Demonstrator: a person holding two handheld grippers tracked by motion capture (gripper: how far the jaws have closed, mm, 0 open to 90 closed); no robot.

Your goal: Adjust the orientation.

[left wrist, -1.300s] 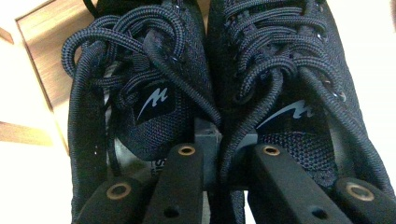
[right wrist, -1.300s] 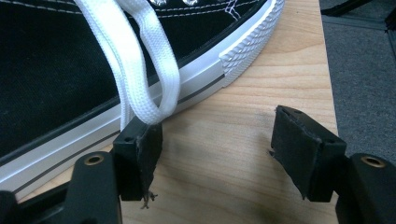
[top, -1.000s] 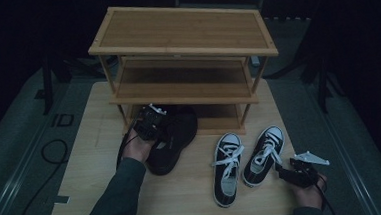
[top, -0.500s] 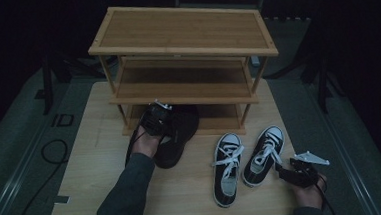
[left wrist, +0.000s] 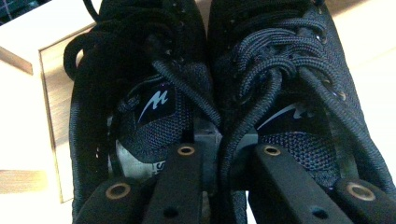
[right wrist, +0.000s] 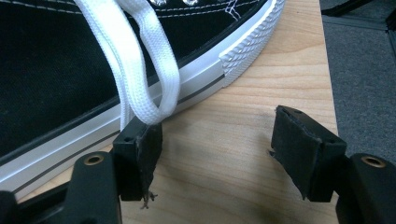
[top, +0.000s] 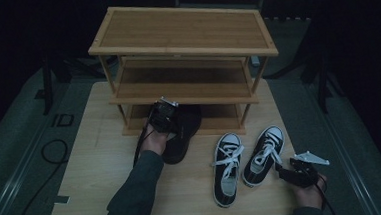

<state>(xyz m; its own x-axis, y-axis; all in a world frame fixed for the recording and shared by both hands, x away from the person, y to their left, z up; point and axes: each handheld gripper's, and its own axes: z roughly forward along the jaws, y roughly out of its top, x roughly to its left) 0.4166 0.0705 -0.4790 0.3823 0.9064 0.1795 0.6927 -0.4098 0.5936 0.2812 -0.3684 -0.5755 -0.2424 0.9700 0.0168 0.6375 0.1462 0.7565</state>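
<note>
black sneakers (top: 181, 132) sit as a pair at the front of the wooden rack's (top: 184, 35) bottom shelf, toes under it and heels out on the table (top: 96, 158). the left gripper (top: 162, 114) clamps their two inner collars together (its jaws run down inside each shoe (left wrist: 154, 107)). the right gripper (top: 296, 172) rests on the table with jaws apart, holding nothing, one pad just touching a white lace (right wrist: 140, 70) of the nearer black-and-white canvas shoe (top: 264, 154).

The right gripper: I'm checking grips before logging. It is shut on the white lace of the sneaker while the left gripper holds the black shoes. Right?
No. The right gripper is open beside the white lace, as the right gripper view shows. The left gripper does hold the black shoes.
</note>
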